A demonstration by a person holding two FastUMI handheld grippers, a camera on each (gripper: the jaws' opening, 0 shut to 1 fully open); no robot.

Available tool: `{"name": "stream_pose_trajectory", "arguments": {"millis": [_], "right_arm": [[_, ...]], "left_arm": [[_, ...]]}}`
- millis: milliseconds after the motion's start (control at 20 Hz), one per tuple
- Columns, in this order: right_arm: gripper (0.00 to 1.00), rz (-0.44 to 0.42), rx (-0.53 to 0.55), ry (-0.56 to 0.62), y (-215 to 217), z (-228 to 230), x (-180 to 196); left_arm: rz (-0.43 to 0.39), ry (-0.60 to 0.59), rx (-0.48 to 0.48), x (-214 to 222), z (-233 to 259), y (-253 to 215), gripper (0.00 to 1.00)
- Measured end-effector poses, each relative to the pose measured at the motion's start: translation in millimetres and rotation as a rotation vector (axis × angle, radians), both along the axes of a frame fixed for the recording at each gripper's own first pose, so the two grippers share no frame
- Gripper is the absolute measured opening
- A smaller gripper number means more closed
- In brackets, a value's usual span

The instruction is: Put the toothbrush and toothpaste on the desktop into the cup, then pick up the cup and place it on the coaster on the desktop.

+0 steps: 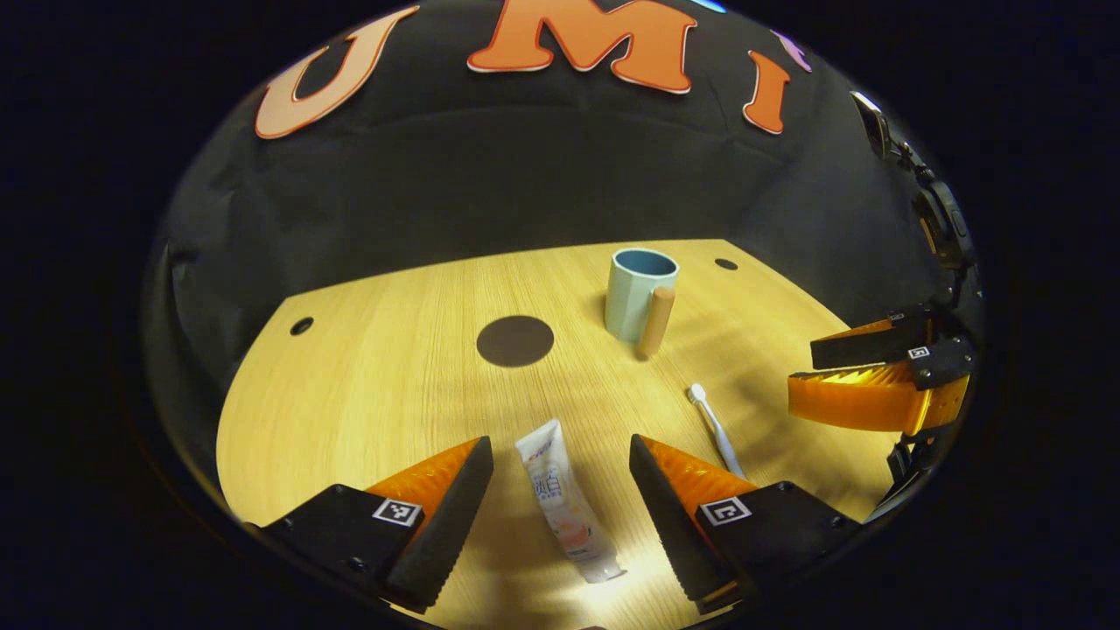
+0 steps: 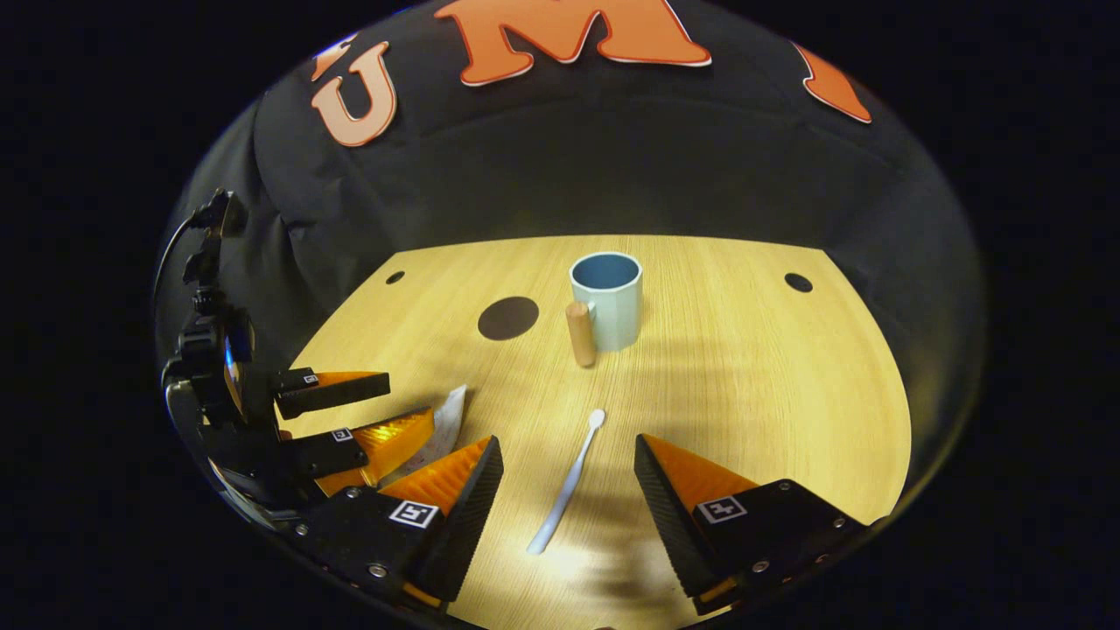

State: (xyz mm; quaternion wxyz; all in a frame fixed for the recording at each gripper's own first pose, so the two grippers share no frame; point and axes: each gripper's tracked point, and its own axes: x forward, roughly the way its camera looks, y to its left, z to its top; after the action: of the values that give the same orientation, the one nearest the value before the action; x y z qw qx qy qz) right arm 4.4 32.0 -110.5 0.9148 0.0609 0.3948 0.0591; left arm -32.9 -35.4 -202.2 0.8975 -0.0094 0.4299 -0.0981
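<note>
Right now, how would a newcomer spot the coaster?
Start at the wooden table and find the pale blue cup standing near its far edge. The coaster lies beside it on the handle side, apart from it: a flat dark disc, larger than the table's small holes.

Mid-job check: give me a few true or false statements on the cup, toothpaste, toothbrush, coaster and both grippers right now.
1. The cup is empty. True.
2. The toothpaste lies between the left gripper's open fingers. True.
3. The right gripper is shut on the toothbrush. False: it is open, the toothbrush lying on the desktop between its fingers.
4. The cup stands on the coaster. False: it stands beside it.
</note>
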Motion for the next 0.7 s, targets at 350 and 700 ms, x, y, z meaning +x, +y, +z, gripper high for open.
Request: {"name": "stream_pose_trajectory", "arguments": {"millis": [350, 700], "right_arm": [[0.81, 0.012, 0.006, 0.163, 1, 2, -7], [0.56, -0.040, 0.019, 0.267, 3, -18, -5]], "left_arm": [[0.011, 0.176, -0.016, -21, -28, 1, 0.99], [0.057, 0.272, 0.013, -26, -54, 9, 0.78]]}}
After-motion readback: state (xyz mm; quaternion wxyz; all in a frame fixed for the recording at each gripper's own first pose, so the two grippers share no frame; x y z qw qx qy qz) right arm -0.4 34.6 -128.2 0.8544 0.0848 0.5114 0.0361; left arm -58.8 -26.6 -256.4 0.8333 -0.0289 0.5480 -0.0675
